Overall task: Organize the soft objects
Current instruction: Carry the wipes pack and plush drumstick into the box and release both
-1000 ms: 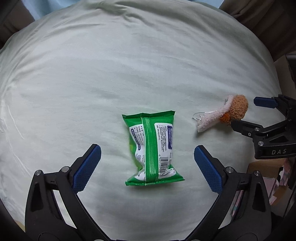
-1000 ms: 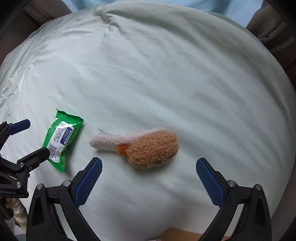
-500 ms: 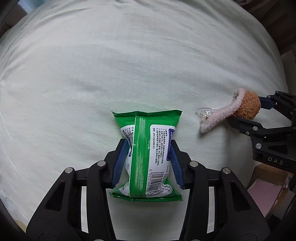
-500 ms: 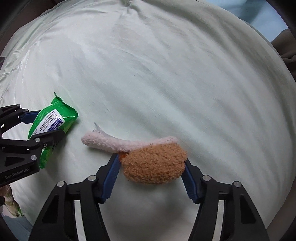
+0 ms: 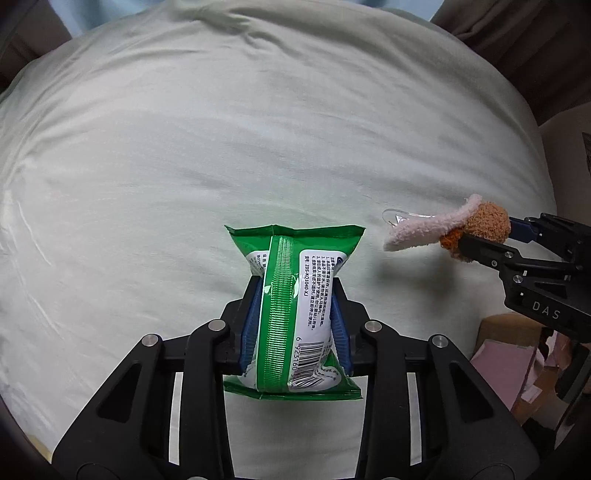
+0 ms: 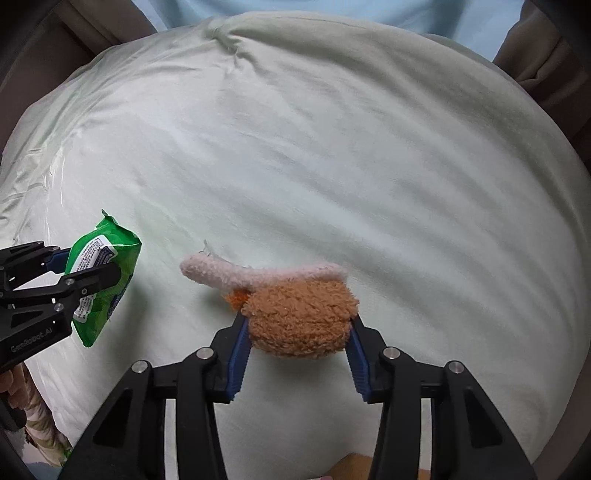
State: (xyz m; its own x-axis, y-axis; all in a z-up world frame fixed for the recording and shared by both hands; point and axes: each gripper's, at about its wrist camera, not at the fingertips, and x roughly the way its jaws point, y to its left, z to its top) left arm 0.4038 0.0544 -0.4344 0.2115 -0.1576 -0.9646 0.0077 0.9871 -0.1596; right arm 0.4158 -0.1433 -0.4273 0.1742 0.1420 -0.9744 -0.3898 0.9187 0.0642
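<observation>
Around you there is little clutter: the pale green bed cover [image 5: 258, 147] is bare ahead of both tools, and the only neighbours are a cardboard box with pink paper [image 5: 506, 354] past the bed's right edge and brown curtains [image 6: 546, 55] at the far corners.

Your left gripper [image 5: 295, 317] has just been closing and its blue pads now pinch the green wipes pack [image 5: 295, 295] at its waist, bulging it; the pack is raised off the cover, its shadow below. Your right gripper [image 6: 297, 347] has likewise just been closing and clamps the brown plush body of the drumstick toy [image 6: 299, 317], whose pink end sticks out leftward above the cover.

The left view shows the pack's barcode and printed label, and the box beside the bed. The right view alone shows a patterned cloth [image 6: 37, 417] low at the left edge and a light blue surface [image 6: 332, 11] beyond the bed.

Pack and toy are well apart, nothing between them. Wide open cover lies ahead; the bed drops away near the right gripper's side.
</observation>
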